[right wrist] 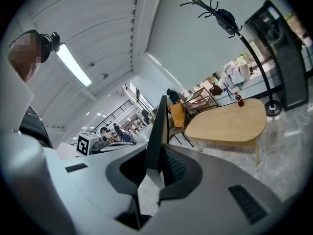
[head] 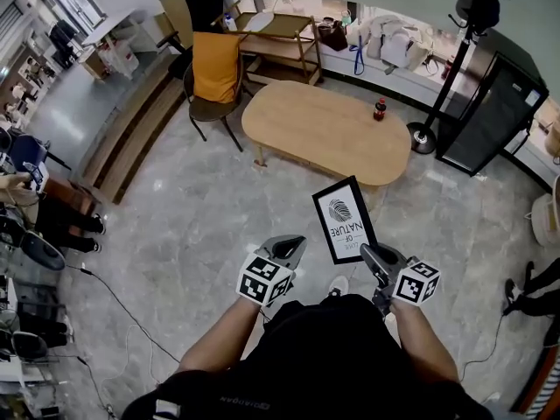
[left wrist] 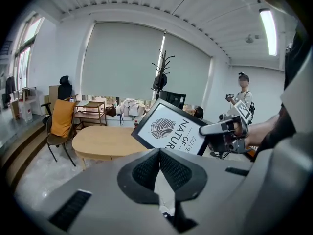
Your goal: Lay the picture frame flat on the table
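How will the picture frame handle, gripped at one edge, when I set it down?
The picture frame looks thin and rigid, so it likely won't flop. Pinched at one edge by the right tongs, it may pivot. Its flat printed front may be glazed: lower gently.

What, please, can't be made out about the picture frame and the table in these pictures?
- Back of the picture frame: unseen; head view shows its front, right gripper view only its edge.
- Frame's lower corner: left gripper view, behind the left gripper.
- Label of the bottle on the table: head view, too small.
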Demonstrator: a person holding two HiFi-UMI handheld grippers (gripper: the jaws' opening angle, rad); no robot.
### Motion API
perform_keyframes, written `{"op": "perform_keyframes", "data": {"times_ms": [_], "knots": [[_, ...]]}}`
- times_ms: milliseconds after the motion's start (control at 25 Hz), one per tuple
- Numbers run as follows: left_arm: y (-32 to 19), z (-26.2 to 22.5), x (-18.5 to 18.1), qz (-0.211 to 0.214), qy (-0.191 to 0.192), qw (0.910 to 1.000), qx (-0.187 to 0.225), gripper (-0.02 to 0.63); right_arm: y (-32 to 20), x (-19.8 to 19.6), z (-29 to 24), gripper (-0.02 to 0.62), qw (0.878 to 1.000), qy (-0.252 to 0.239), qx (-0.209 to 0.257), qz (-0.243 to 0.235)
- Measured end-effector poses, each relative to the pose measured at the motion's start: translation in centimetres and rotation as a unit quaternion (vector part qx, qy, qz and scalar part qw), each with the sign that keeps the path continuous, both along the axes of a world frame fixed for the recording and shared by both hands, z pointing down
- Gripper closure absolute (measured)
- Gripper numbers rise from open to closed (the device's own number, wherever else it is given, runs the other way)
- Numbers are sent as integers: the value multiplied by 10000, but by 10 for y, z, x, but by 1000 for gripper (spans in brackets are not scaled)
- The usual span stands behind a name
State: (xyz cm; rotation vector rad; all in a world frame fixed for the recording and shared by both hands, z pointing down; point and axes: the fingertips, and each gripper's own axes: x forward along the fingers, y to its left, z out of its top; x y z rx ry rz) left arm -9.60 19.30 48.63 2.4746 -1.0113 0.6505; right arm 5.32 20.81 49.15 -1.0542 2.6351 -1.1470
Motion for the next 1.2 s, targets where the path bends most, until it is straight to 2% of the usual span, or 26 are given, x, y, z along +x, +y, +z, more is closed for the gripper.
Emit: {"op": "perform_keyframes", "data": {"times_ms": [200,400,640,800,960,1200], "knots": [[-50,1,21,-13,-110,9999,67,601,-58,32,7,557,10000,12,1,90],[-69,20,24,87,-264,9994,-221,601,-84,47,27,557,9987,-121,-326,361],[-121,37,31,307,-261,9982,-441,601,-119,52,44,557,9969,-125,-523,579],[-177,36,41,709,-187,9968,-319,601,-156,56,50,557,9946,-39,-595,850],[-246,31,34,1046,-141,9942,-225,601,-205,45,55,555,9900,141,-797,1152],[-355,15,12,1533,-15,9881,-68,601,-283,25,60,555,9743,268,-1187,1896]]}}
